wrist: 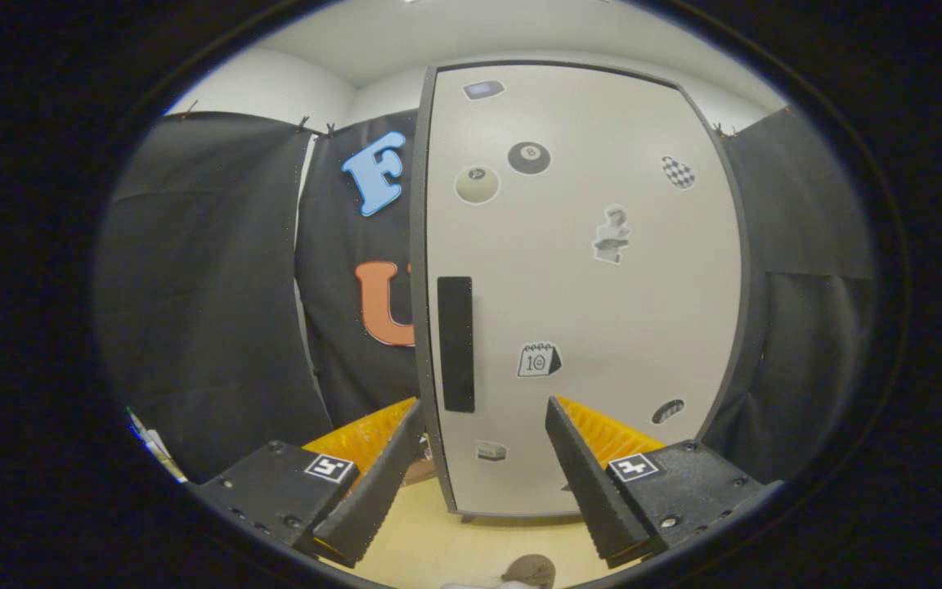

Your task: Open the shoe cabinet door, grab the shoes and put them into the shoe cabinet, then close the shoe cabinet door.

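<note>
The shoe cabinet [602, 311] stands just ahead of me, a tall pale box with a dark frame and its door shut. Several small stickers dot the door. A black vertical handle [455, 343] sits near the door's left edge, a little above and between my fingers. My gripper [483, 425] is open, its fingers spread wide with nothing between them, the left finger [373, 491] level with the door's left edge and the right finger [585, 483] in front of the lower door. Part of a brownish shoe [530, 570] peeks in on the floor below the fingers.
Black cloth walls hang to the left, behind and to the right of the cabinet. The floor [438, 532] under the cabinet is light wood. Some small items [152, 446] lie at the foot of the left cloth.
</note>
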{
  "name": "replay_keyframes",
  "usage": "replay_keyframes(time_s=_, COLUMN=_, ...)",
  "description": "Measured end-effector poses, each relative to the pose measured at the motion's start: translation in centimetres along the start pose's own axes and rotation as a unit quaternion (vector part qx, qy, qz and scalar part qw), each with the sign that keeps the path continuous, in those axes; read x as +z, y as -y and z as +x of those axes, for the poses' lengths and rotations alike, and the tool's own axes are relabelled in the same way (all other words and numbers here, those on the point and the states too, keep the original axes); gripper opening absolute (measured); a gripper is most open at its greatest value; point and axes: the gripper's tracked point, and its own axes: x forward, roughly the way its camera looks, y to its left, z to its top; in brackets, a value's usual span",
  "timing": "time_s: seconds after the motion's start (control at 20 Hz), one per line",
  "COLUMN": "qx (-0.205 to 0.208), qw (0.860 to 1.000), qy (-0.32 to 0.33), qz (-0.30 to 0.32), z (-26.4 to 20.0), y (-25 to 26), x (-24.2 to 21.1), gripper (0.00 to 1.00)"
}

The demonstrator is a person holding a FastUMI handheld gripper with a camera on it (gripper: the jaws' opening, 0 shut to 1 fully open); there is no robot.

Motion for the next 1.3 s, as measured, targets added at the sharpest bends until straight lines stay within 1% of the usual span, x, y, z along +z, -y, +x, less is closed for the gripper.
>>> replay_keyframes(time_s=0.25, qx=-0.001, qw=1.0, qy=0.003, qz=0.012, z=5.6, y=-1.0, x=1.4, gripper=0.98)
replay_keyframes(time_s=0.45, qx=-0.002, qw=1.0, qy=-0.006, qz=0.027, z=8.2, y=-1.4, x=1.7, gripper=0.93)
replay_keyframes(time_s=0.5, qx=-0.002, qw=1.0, qy=-0.007, qz=0.029, z=8.4, y=-1.5, x=1.8, gripper=0.85)
replay_keyframes(time_s=0.55, qx=-0.004, qw=1.0, qy=-0.007, qz=0.029, z=8.7, y=-1.5, x=1.8, gripper=0.79)
replay_keyframes(time_s=0.6, qx=-0.005, qw=1.0, qy=-0.007, qz=0.029, z=8.9, y=-1.5, x=1.9, gripper=0.68)
replay_keyframes(time_s=0.65, qx=-0.006, qw=1.0, qy=-0.007, qz=0.029, z=9.0, y=-1.7, x=1.9, gripper=0.64)
replay_keyframes(time_s=0.7, qx=0.003, qw=1.0, qy=-0.007, qz=0.027, z=8.9, y=-2.3, x=1.9, gripper=0.59)
replay_keyframes(time_s=0.75, qx=-0.006, qw=1.0, qy=-0.008, qz=0.023, z=9.0, y=-2.2, x=1.7, gripper=0.54)
replay_keyframes(time_s=0.85, qx=-0.021, qw=1.0, qy=-0.007, qz=0.011, z=9.1, y=-2.0, x=1.7, gripper=0.41)
replay_keyframes(time_s=0.9, qx=-0.032, qw=0.999, qy=-0.008, qz=0.005, z=9.1, y=-1.9, x=1.6, gripper=0.4)
replay_keyframes(time_s=0.95, qx=-0.033, qw=0.999, qy=-0.006, qz=0.003, z=9.1, y=-1.9, x=1.7, gripper=0.38)
replay_keyframes(time_s=1.15, qx=-0.003, qw=1.0, qy=-0.015, qz=0.014, z=8.2, y=-2.0, x=1.4, gripper=0.34)
replay_keyframes(time_s=1.25, qx=0.006, qw=1.0, qy=-0.015, qz=0.013, z=7.0, y=-2.0, x=1.0, gripper=0.33)
replay_keyframes(time_s=1.3, qx=0.01, qw=1.0, qy=-0.015, qz=0.009, z=5.6, y=-1.9, x=1.1, gripper=0.32)
